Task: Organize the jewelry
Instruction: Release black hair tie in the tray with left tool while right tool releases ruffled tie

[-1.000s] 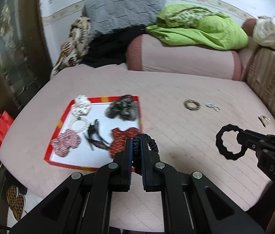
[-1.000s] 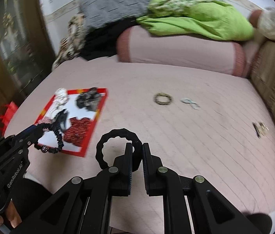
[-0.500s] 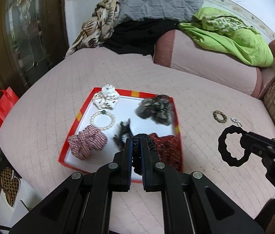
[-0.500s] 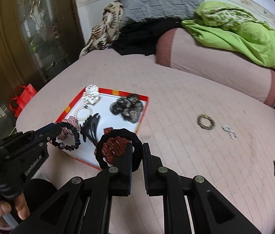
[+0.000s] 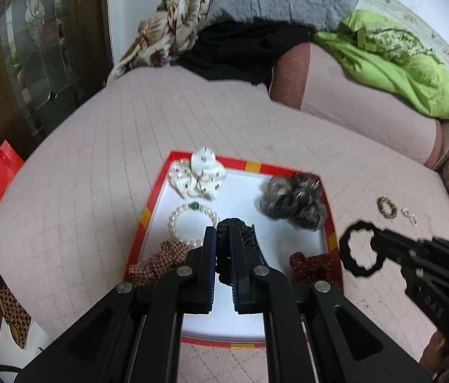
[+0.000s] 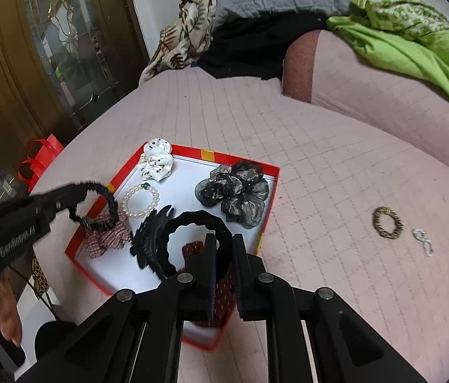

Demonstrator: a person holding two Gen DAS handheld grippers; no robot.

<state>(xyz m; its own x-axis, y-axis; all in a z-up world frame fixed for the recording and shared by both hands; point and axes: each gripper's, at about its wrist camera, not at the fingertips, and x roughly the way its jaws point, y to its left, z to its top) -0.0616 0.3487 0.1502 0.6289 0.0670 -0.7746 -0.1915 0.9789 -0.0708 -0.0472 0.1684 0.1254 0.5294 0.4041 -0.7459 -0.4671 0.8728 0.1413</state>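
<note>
The pink bed [image 6: 336,191] fills most of the frame; the red-rimmed tray [image 6: 270,198] sits at centre-left. The left gripper [image 5: 223,236] is clamped on a black ruffled scrunchie [image 5: 240,228] over the tray's middle. The right gripper [image 6: 224,244] pinches a black wavy hair ring [image 6: 192,217] over the tray's lower part
</note>
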